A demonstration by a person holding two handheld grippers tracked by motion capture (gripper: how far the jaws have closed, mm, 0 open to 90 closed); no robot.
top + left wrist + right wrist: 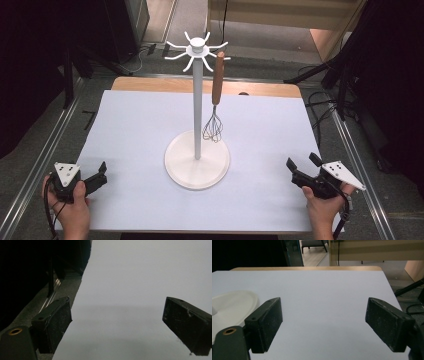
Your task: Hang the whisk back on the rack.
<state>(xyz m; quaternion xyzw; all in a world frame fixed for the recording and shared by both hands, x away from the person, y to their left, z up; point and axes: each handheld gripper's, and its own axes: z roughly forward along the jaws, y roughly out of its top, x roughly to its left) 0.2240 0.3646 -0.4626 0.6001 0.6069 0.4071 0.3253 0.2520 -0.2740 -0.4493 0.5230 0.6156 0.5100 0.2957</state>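
Both grippers idle at near table edge, whisk on rack

Left gripper (102, 172) rests at near-left of white table (135, 130), jaws wide apart, nothing btwn them. Right gripper (301, 166) at near-right, jaws likewise wide, empty. Whisk (216, 97), wooden handle, hangs upright from a hook of white utensil stand (197, 160) at table centre, wire head just above stand base. Both grippers well apart from whisk & stand

Counter: I see a wooden counter (150, 84), its bare wood showing along the far edge.
Cover: a white sheet (130, 130) lies flat over nearly all of it.
On the sheet: the round white base of a hook stand (197, 162), near the middle.
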